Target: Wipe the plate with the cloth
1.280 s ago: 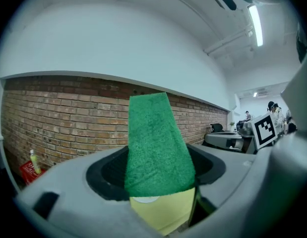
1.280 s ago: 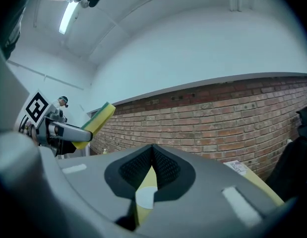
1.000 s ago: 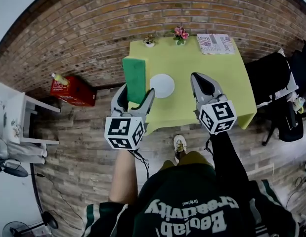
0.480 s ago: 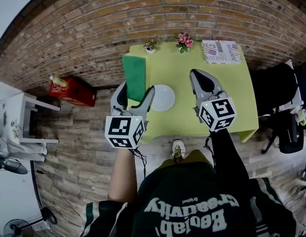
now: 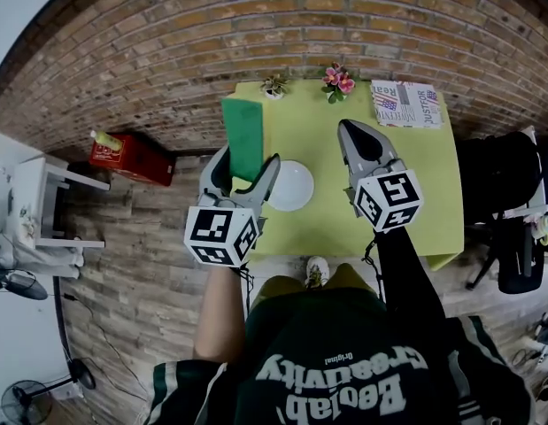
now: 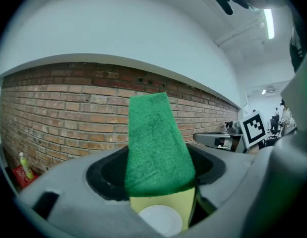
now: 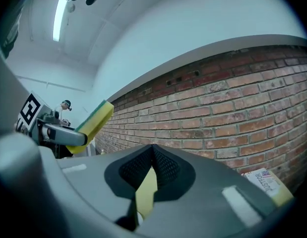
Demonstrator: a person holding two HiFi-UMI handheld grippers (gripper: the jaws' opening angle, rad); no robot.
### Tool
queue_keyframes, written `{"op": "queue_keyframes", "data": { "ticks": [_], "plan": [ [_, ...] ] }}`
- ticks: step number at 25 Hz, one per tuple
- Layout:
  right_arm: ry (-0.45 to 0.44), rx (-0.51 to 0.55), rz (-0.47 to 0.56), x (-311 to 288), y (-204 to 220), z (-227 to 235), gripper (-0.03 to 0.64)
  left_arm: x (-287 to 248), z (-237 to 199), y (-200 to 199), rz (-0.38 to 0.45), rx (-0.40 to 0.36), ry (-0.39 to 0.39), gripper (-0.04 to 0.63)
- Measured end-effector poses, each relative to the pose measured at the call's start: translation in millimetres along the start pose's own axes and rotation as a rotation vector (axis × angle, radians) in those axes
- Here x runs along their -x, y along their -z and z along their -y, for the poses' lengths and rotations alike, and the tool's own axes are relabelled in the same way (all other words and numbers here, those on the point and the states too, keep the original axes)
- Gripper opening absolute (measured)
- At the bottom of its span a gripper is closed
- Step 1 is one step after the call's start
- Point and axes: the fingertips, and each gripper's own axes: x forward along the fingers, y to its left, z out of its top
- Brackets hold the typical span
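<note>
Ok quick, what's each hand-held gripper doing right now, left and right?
Left hand-held gripper: closed on the green cloth.
Right hand-held gripper: closed, holding nothing.

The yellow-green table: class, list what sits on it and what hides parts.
A white plate, two flower pots and a printed paper sit on the table. The green cloth, the left hand-held gripper and the right hand-held gripper cover parts of it.

Head view steep down, gripper views fwd, brick wall (image 5: 167, 51) shared
</note>
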Motion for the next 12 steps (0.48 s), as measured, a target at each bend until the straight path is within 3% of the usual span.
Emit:
{"op": "queue_keyframes", "data": {
  "ticks": [12],
  "plan": [
    [-0.008, -0.049, 0.001, -23.8, 8.4, 4.7, 0.014, -4.1, -9.9, 16.7, -0.085, -0.028, -0.028, 0.347]
  ]
}}
